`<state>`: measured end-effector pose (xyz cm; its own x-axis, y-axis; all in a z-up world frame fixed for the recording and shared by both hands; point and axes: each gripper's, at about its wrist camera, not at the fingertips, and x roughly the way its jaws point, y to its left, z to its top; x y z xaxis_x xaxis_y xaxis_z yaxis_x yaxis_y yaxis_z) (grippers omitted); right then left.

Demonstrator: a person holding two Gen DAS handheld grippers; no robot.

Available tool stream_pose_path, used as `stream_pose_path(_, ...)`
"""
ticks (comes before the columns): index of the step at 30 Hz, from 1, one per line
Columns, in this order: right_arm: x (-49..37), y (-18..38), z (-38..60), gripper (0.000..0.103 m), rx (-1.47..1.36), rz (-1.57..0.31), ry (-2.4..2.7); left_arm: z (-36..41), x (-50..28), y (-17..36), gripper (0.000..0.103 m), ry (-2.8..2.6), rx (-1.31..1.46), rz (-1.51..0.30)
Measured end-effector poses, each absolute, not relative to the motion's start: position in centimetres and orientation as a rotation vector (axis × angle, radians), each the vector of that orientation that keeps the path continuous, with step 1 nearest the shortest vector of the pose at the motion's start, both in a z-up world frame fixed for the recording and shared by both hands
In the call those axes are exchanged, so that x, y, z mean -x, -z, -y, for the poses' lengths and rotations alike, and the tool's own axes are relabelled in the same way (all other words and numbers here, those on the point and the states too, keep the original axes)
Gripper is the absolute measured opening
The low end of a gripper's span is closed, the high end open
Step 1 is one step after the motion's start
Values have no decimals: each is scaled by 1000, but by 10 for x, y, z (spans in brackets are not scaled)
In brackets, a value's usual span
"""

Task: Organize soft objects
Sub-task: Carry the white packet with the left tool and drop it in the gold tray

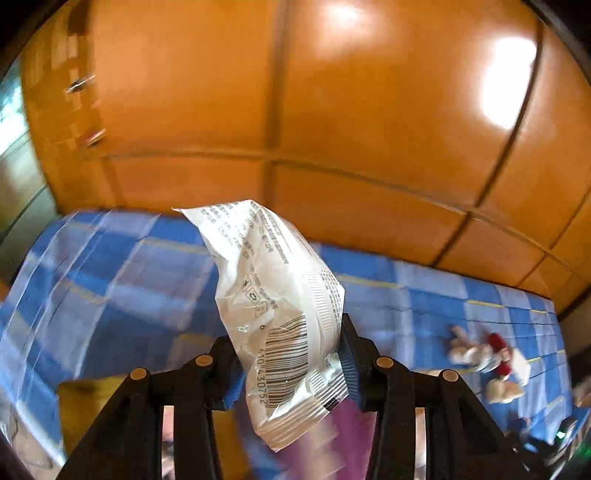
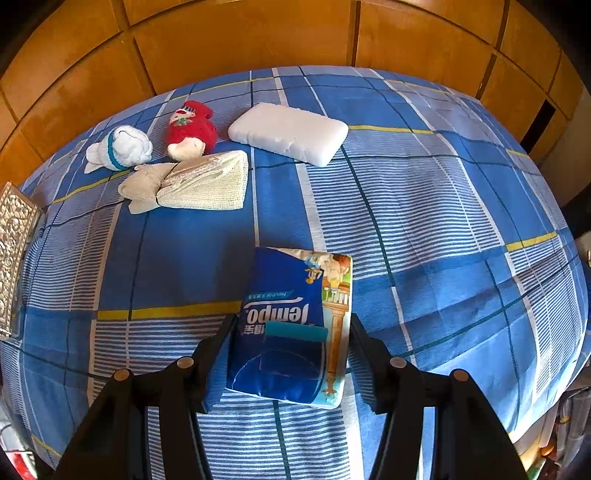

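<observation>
In the left wrist view my left gripper (image 1: 286,332) is shut on a crinkled white plastic packet (image 1: 273,280) with a barcode, held up in the air above the blue checked bed (image 1: 110,280). The view is blurred. In the right wrist view my right gripper (image 2: 291,321) points down at the bed (image 2: 443,221), and its pads rest against both sides of a blue tissue pack (image 2: 295,288). Farther back lie a white rolled towel toy (image 2: 122,147), a red plush (image 2: 190,125), a cream net cloth bundle (image 2: 199,181) and a white soft pad (image 2: 290,133).
Orange wooden wardrobe doors (image 2: 240,33) stand behind the bed. A silver embossed box (image 2: 14,251) sits at the bed's left edge. In the left wrist view the plush toys (image 1: 487,358) are a blur at the right, and a yellow thing (image 1: 88,406) lies under the left finger.
</observation>
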<state>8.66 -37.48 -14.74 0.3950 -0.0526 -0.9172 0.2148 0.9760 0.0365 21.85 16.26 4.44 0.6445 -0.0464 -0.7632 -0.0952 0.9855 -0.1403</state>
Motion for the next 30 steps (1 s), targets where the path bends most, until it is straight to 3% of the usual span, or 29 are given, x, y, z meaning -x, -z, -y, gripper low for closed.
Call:
stream_pose_path(5, -86, 147, 372, 57, -143, -1141, 179, -228, -149, -9, 45, -86, 315, -898)
stream_pose_path(15, -86, 149, 366, 56, -121, -1124, 224, -285, -40, 67, 45, -194, 518, -947)
stream_pose_path(27, -85, 148, 358, 55, -126, -1127, 290, -360, -72, 95, 47, -278, 610, -950)
stream_pose_path(30, -86, 148, 358, 54, -129, -1128, 302, -370, -82, 99, 59, -307, 627, -949)
